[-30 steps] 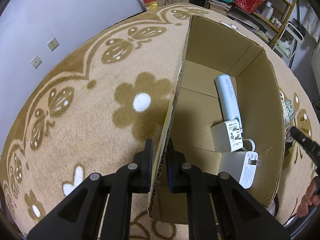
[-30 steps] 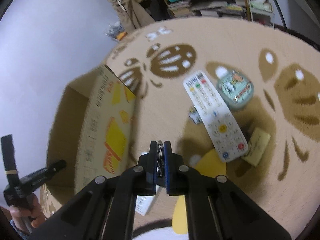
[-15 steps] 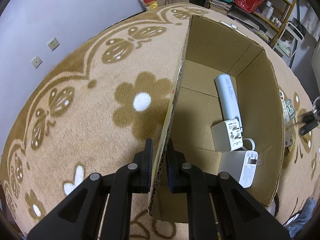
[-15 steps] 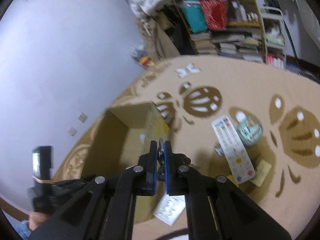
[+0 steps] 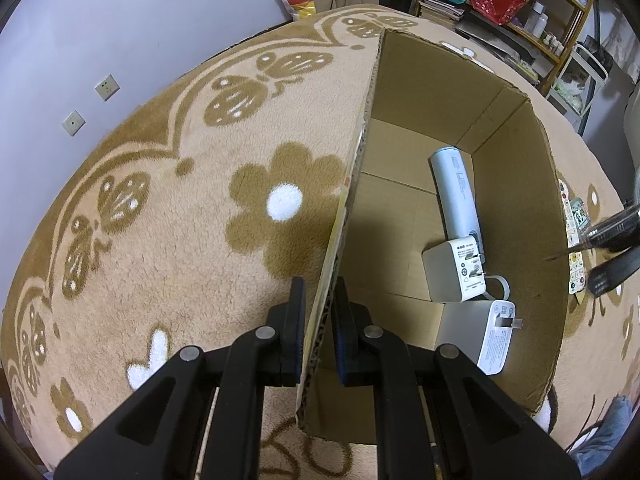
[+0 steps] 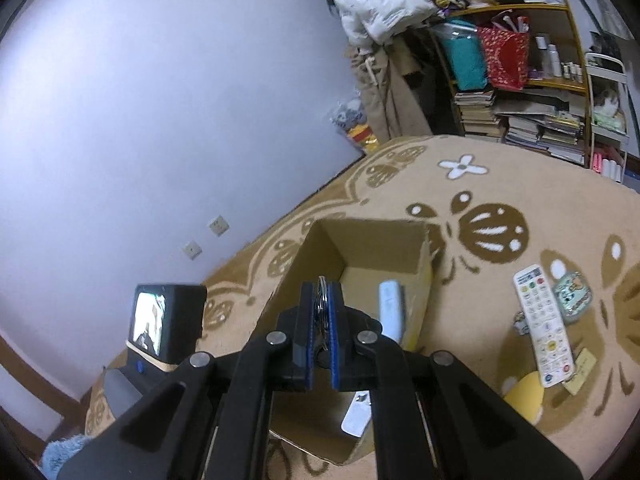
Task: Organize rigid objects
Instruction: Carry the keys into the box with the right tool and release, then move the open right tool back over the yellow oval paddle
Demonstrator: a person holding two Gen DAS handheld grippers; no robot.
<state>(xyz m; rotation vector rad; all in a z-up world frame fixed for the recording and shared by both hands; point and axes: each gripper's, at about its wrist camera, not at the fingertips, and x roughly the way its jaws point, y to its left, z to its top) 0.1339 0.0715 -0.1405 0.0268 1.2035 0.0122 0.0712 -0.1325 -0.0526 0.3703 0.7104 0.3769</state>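
My left gripper (image 5: 318, 300) is shut on the near left wall of an open cardboard box (image 5: 370, 92) that stands on the rug. Inside lie a white cylinder (image 5: 454, 196) and two white chargers (image 5: 456, 274) (image 5: 490, 334). My right gripper (image 6: 322, 304) is shut on a metal key ring (image 6: 321, 286) and holds it above the box (image 6: 360, 240); its tips show at the right edge of the left wrist view (image 5: 612, 252). The cylinder also shows in the right wrist view (image 6: 390, 310).
On the rug right of the box lie a white remote (image 6: 542, 322), a round tin (image 6: 572, 298), a yellow card (image 6: 580, 370) and a yellow object (image 6: 524, 396). Shelves (image 6: 520, 80) with books stand at the back. A wall (image 6: 160, 80) runs along the left.
My right gripper has risen from beside the remote and moved left over the box, still holding the key ring. My left gripper has stayed clamped on the box wall.
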